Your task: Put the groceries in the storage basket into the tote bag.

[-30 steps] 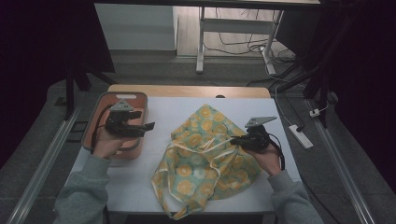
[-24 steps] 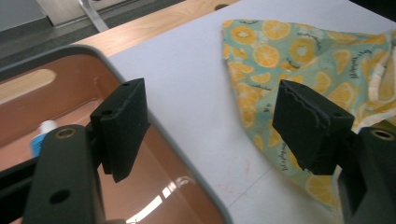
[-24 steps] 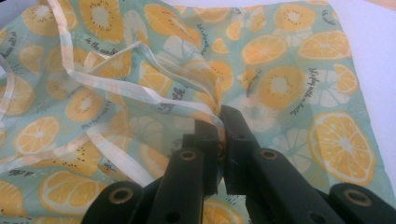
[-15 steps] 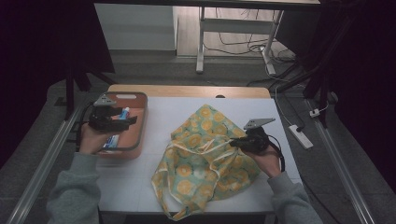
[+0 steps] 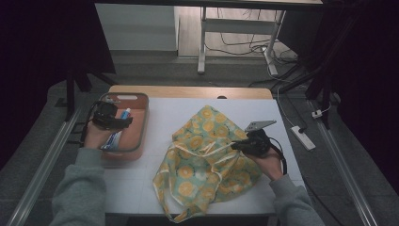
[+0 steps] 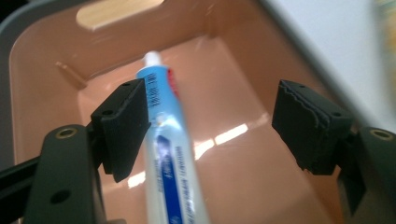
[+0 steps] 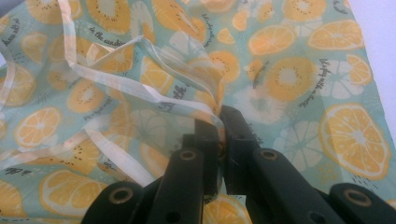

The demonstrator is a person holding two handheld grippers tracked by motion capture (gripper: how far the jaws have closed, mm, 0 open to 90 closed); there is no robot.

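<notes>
Nearest the person, 2 grey sleeves came in from the bottom edge of the high view, each hand carrying a gripper. The right gripper [image 5: 237,146] lay over the right part of the fabric bag [image 5: 207,162], a green cloth printed with orange and lemon slices, which sprawled across the middle of the white table [image 5: 160,117]. In the right gripper view its 2 jaws were pressed together with a fold of the bag's edge [image 7: 212,105] pinched between them, beside the pale handle straps [image 7: 116,84] that looped away across the cloth. A grey 3-cornered plate [image 5: 259,125] sat on top of this gripper, and a black cable curved off past the hand.

Farther back and to the left, the left gripper [image 5: 123,123] hung over the pink tray [image 5: 141,141], which sat at the table's left edge. In the left gripper view its jaws stood wide apart and held nothing; the toothpaste tube [image 6: 163,154], white and blue with a red mark near its cap, lay on the tray floor between them, close against the jaw at that view's left. Whether that jaw touched the tube could not be told.

Beyond the table, the floor [image 5: 155,70] held a table leg and loose cables.
</notes>
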